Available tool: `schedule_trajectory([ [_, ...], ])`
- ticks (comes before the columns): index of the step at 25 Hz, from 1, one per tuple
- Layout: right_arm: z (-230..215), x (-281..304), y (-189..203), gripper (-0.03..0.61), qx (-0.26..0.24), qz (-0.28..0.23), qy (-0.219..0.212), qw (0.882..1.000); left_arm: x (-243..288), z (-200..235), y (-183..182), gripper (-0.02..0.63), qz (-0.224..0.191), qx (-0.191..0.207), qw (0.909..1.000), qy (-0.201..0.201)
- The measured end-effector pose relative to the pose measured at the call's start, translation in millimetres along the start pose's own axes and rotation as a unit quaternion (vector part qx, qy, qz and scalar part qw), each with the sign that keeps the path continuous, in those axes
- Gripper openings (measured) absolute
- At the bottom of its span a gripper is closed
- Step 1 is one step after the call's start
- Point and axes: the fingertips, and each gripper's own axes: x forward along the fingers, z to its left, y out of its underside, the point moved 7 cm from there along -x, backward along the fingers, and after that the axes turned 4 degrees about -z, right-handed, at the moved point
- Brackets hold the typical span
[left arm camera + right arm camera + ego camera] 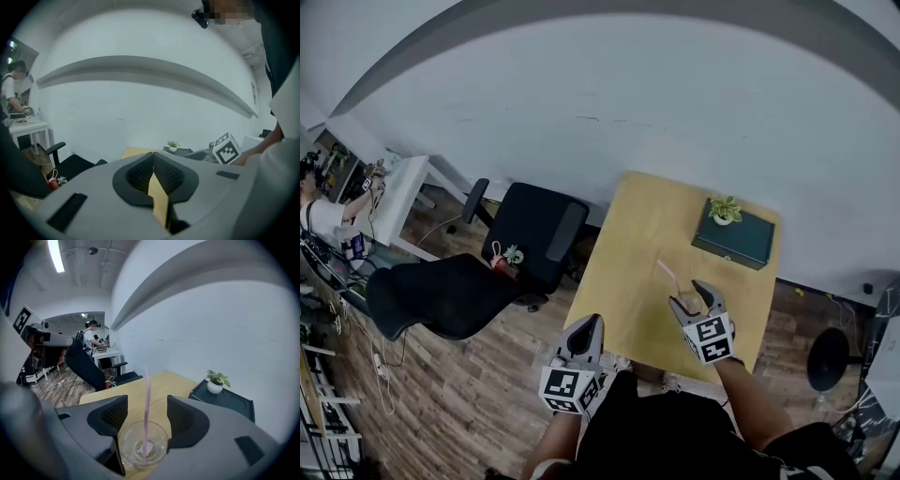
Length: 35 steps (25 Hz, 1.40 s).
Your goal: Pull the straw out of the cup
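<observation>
A clear glass cup (143,444) stands near the front of the yellow table (628,244), with a pink straw (146,399) upright inside it. My right gripper (147,401) straddles the cup, and both dark pads sit against its sides, with the straw rising between the jaws. From the head view the cup (687,303) and leaning straw (665,273) show just ahead of the right gripper (698,298). My left gripper (589,328) hangs off the table's front left edge with its jaws together and nothing in them. In the left gripper view its pads meet at the tips (153,154).
A dark green box (736,239) with a small potted plant (725,210) sits at the table's far right corner. A black office chair (525,234) stands left of the table. A white wall runs behind. A person works at a white desk (394,202) far left.
</observation>
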Motion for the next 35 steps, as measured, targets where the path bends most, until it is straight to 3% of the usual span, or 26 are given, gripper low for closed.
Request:
schedule_trajectory([
  [18,9.2,22.5,0.9,0.134,-0.011,0.035,0.005,0.999,-1.0,23.2,1.6,0.018,0.000,-0.011,0.9999,-0.008],
  [23,8.2,21.9,1.2,0.058,-0.016,0.038,0.015,0.999,-1.9,24.9,1.2,0.018,0.001,-0.013,0.9999,-0.012],
  [35,0.3,11.8,-9.4,0.051,-0.033,0.024,0.033,0.999,4.7,22.3,0.8,0.018,-0.001,-0.013,0.9999,-0.004],
])
